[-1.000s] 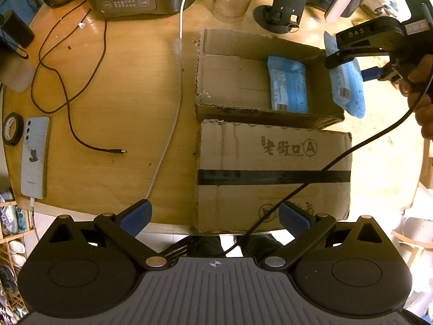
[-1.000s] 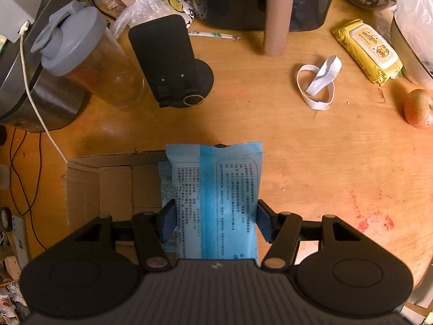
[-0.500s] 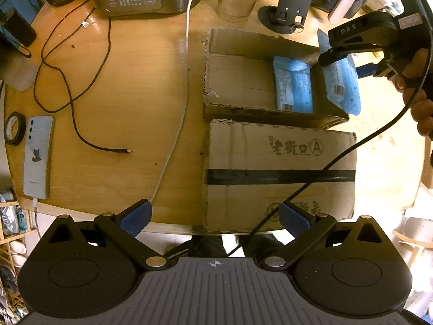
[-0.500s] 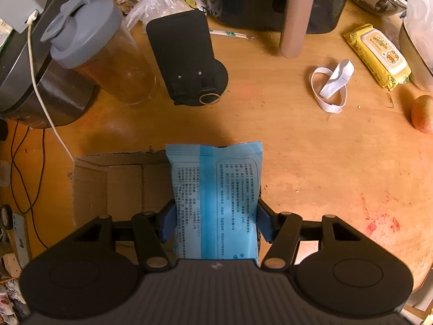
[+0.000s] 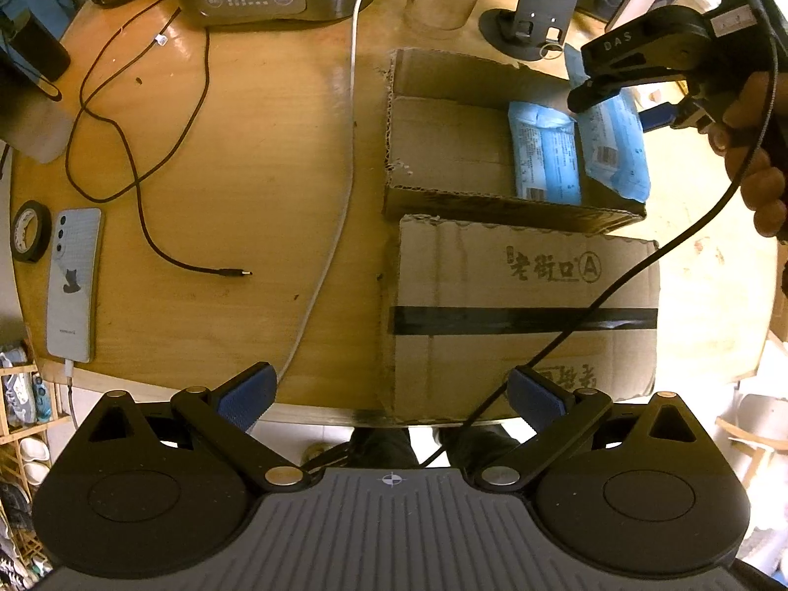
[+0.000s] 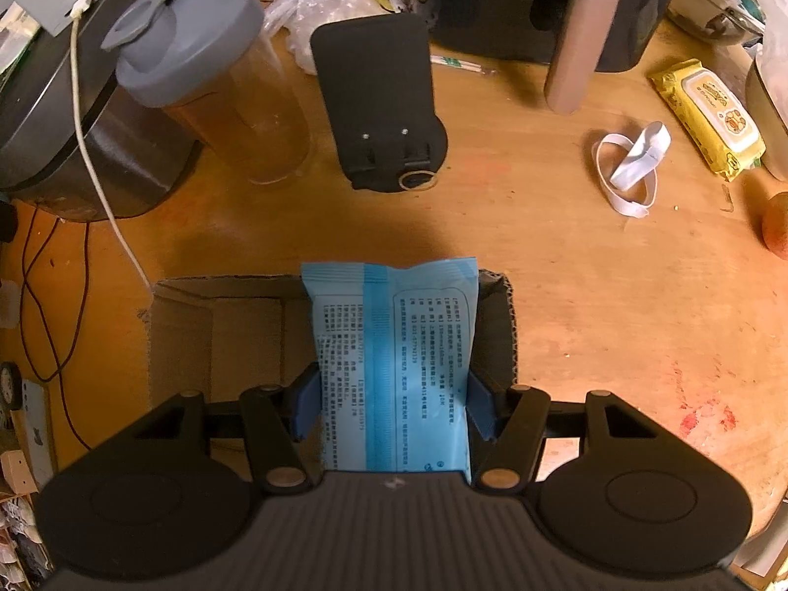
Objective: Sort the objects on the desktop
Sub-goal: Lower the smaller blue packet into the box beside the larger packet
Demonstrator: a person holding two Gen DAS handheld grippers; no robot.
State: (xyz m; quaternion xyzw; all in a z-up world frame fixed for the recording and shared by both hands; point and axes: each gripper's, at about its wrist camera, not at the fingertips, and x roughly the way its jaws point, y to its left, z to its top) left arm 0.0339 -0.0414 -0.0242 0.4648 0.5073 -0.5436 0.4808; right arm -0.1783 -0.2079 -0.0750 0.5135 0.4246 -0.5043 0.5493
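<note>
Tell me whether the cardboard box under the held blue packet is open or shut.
Open. The cardboard box has its top uncovered, showing its bare floor and a blue packet lying inside.

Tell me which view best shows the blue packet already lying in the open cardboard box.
The left wrist view: the blue packet lies flat in the open cardboard box, fully visible. In the right wrist view, the held blue packet clamped in the right gripper hides it.

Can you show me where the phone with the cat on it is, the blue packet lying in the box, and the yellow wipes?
phone (image 5: 74,281), left wrist view, middle of its back, on the cat picture.
blue packet in the box (image 5: 545,152), left wrist view, middle of its printed face.
yellow wipes pack (image 6: 709,118), right wrist view, on its pale lid.
</note>
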